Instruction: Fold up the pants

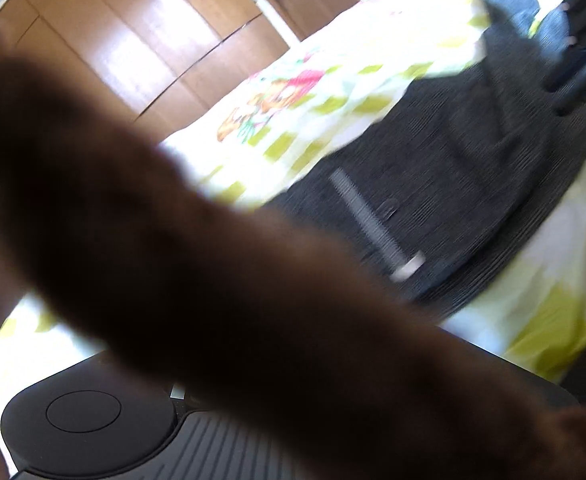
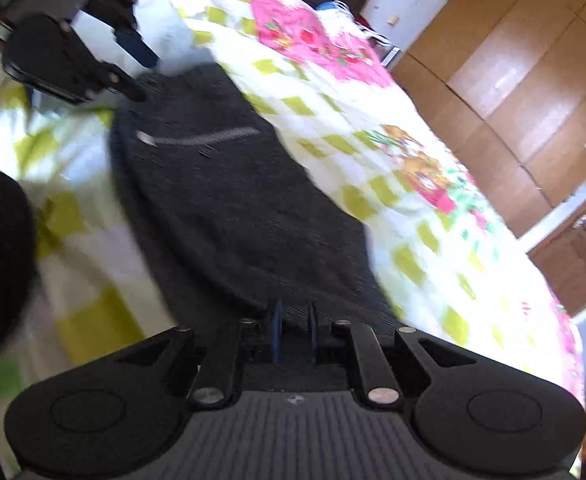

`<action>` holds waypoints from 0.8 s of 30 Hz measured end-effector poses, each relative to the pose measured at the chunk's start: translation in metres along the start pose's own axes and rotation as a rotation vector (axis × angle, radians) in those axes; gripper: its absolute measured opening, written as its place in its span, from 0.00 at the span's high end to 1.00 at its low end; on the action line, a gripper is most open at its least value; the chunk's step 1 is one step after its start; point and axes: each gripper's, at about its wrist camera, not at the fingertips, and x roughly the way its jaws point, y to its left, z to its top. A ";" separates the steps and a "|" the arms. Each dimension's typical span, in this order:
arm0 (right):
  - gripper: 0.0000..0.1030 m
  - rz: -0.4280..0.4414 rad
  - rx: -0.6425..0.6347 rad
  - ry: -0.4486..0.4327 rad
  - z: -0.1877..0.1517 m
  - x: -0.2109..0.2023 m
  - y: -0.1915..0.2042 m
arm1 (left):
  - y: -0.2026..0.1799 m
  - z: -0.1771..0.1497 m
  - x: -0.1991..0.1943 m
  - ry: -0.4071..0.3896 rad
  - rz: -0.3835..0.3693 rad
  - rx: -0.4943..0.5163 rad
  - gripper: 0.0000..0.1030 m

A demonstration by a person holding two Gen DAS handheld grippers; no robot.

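The dark pants [image 2: 229, 200] are spread flat on a bed [image 2: 413, 216] covered with a checked, flowered sheet. In the right wrist view, the right hand-held gripper [image 2: 295, 330] is seen clamped on the pants' near edge, and the left hand-held gripper [image 2: 143, 76] is seen open at the far end. In the left wrist view, that gripper's fingers are hidden behind a blurred brown shape [image 1: 213, 280]; the wardrobe [image 1: 133, 40] is shown beyond the bed.

Dark grey ribbed woven-cloth pants [image 2: 229, 200] lie on a soft checked cotton bedsheet [image 2: 373, 128]; glossy brown wooden wardrobe doors [image 1: 133, 40] gleam.
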 end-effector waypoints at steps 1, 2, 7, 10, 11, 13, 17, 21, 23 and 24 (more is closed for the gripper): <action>0.74 -0.040 -0.023 0.018 -0.007 0.004 -0.010 | -0.004 0.009 -0.003 -0.020 -0.023 -0.007 0.69; 0.74 -0.076 -0.045 0.034 -0.015 0.008 -0.019 | -0.009 0.019 -0.004 -0.043 -0.052 -0.017 0.69; 0.74 -0.203 -0.196 0.134 -0.051 0.042 -0.068 | -0.055 0.079 0.001 -0.161 -0.216 -0.051 0.65; 0.71 -0.223 -0.321 0.151 -0.064 0.061 -0.089 | -0.089 0.113 0.013 -0.203 -0.301 -0.030 0.63; 0.66 -0.220 -0.350 0.151 -0.066 0.068 -0.094 | -0.100 0.122 0.019 -0.209 -0.321 -0.019 0.63; 0.55 -0.192 -0.408 0.156 -0.070 0.083 -0.102 | -0.117 0.137 0.031 -0.210 -0.353 -0.002 0.60; 0.49 -0.141 -0.519 0.149 -0.080 0.112 -0.104 | -0.138 0.154 0.059 -0.175 -0.392 -0.005 0.58; 0.62 -0.140 -0.463 0.128 -0.083 0.121 -0.111 | -0.146 0.163 0.077 -0.133 -0.421 -0.032 0.56; 0.78 -0.136 -0.352 0.128 -0.081 0.118 -0.123 | -0.147 0.166 0.075 -0.137 -0.426 -0.032 0.55; 0.79 -0.137 -0.312 0.119 -0.079 0.113 -0.128 | -0.148 0.167 0.074 -0.135 -0.422 -0.028 0.54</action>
